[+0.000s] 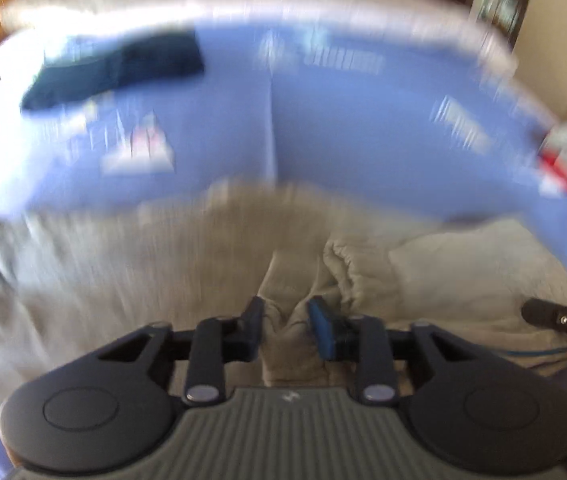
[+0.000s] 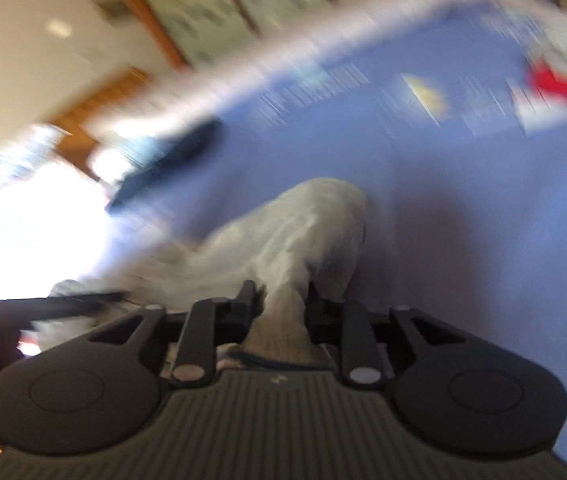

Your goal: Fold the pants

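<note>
Pants (image 1: 131, 280), pale grey and ribbed, fill the lower half of the left wrist view, sprawled across the blue cover (image 1: 363, 128). That cover runs to the top of the frame, and everything on it is smeared with blur. Upper left, a dark folded garment (image 1: 119, 68) lies well apart from my work. Far right edge, something red and white (image 1: 563, 160), too blurred to name.

Lower centre now: my left gripper (image 1: 285, 320) has a bunched ridge of the grey cloth between its jaws, which stand narrowed around it. Whether the blue pad (image 1: 323, 332) actually presses the fabric I can't tell.

Over in the right wrist view, the pants rise as a humped fold in the middle of the frame, and my right gripper (image 2: 279, 300) has its jaws close on a narrow tongue of the cloth, apparently pinching it.

The risk as I see it: I've only caught thin gathers, so a quick lift could let one slip free. If the two grabs sit on uneven layers, the fold comes out skewed.
</note>
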### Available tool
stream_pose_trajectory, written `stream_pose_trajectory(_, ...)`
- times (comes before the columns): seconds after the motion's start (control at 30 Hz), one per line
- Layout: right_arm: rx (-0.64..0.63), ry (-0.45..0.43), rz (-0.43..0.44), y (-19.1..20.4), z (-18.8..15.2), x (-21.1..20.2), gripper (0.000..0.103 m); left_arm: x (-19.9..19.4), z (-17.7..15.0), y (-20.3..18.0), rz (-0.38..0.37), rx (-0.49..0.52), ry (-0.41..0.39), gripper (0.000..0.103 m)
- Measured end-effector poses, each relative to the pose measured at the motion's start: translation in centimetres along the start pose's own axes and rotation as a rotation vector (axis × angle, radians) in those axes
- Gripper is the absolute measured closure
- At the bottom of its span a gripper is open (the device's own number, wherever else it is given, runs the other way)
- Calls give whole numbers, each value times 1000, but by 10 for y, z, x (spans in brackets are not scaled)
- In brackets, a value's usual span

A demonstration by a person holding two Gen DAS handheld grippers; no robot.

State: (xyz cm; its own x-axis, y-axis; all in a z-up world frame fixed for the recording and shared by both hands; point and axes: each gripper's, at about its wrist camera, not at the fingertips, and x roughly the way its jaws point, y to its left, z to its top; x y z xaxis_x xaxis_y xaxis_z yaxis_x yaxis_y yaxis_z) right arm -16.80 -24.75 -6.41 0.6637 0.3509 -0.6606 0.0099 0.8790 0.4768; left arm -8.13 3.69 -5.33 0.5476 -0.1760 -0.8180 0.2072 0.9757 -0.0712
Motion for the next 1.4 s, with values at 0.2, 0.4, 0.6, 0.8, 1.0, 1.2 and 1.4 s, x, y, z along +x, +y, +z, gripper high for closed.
stream_pose_trajectory(0.2, 59, -58, 26, -10, -2, -18, 56, -39, 4, 15, -48, -4, -80, 65)
stream_pose_trajectory(0.4, 119, -199, 47, -20, 12, -60, 55, -117, 6, 109, -10, -243, -266, 56)
stream_pose_trajectory(0.6, -39, -190, 201, 33, 20, -54, 55, -144, -38, 216, 20, -620, -255, 47)
stream_pose_trajectory(0.8, -275, -3, 306, 122, 8, 11, 71, -122, -74, 235, -133, -761, -162, 31)
stream_pose_trajectory(1.0, -315, 127, 389, 174, -4, 59, 75, -79, -73, 233, -133, -729, -83, 13)
stream_pose_trajectory(1.2, -286, 276, 268, 166, -29, 110, 83, -60, -74, 235, -115, -777, -98, 25)
stream_pose_trajectory(1.4, -188, 245, 330, 161, -18, 92, 78, -76, -58, 226, -151, -704, -133, 78)
